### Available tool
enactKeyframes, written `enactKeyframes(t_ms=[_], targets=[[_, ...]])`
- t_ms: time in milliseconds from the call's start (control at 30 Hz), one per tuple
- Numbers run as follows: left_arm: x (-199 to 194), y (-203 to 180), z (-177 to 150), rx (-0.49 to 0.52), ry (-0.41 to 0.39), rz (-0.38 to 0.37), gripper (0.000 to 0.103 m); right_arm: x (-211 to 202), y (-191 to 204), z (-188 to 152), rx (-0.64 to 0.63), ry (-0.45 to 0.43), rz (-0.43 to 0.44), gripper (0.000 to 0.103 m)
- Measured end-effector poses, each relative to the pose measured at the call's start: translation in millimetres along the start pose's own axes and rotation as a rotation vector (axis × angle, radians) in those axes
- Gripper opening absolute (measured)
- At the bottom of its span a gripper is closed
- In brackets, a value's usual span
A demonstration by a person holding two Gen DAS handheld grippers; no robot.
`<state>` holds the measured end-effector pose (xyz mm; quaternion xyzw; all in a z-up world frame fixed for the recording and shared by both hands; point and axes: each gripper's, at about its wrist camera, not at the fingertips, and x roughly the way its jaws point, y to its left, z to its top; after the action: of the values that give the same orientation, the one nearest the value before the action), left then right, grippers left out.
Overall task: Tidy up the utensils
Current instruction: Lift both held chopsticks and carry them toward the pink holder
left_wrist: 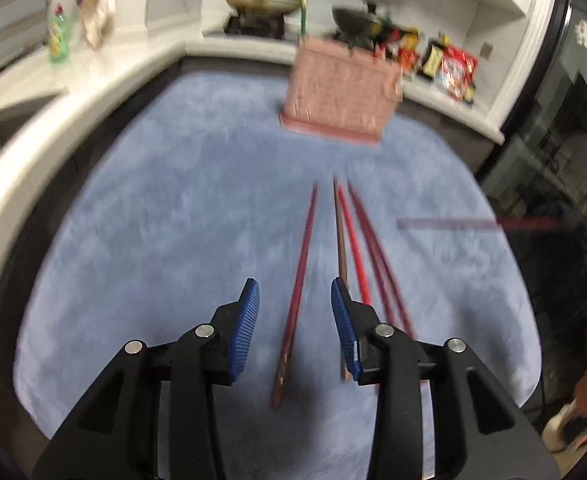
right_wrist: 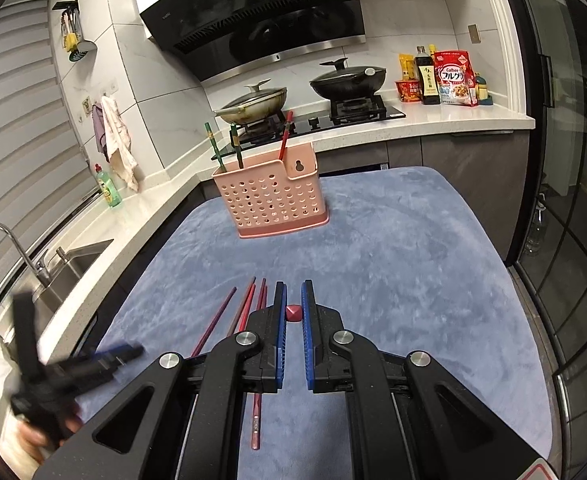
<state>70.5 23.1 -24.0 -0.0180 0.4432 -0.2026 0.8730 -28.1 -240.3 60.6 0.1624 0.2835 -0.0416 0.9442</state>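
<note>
Several red chopsticks lie side by side on the blue mat. My left gripper hangs open just above them, and one chopstick lies on the mat between its blue pads, untouched. In the right wrist view my right gripper is shut on a red chopstick, seen end-on between the pads. A pink perforated basket stands at the mat's far edge with two green chopsticks and a red one upright in it. The left gripper shows blurred at the lower left.
Beyond the mat a white counter carries a stove with two lidded pans and food packets. A sink with tap and a green soap bottle lie left. A dark glass door closes the right side.
</note>
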Motion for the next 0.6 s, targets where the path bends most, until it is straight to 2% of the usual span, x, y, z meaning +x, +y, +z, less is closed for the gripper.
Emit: enactKeyframes(t_ms=[200,333,400,467,600], targets=[[34,6,-34,-0.01,0.097,0.021,0.035,-2,0,-1,0.001,0.005,0.0,0.007],[37,4,-39,0.009,0.079,0.043,0.033,-2,0,-2,0.004,0.007,-0.001,0.007],[36,4,-41,0.008,0.078,0.036,0.019,-1,0,-2,0.004,0.008,-0.003,0.007],[36,5,-44,0.007,0.086,0.02,0.011,0,-1,-3,0.007,0.012,-0.004,0.007],[33,2,-48,0.021,0.085,0.02,0.009,2,-1,-5,0.009,0.017,-0.009,0.007]])
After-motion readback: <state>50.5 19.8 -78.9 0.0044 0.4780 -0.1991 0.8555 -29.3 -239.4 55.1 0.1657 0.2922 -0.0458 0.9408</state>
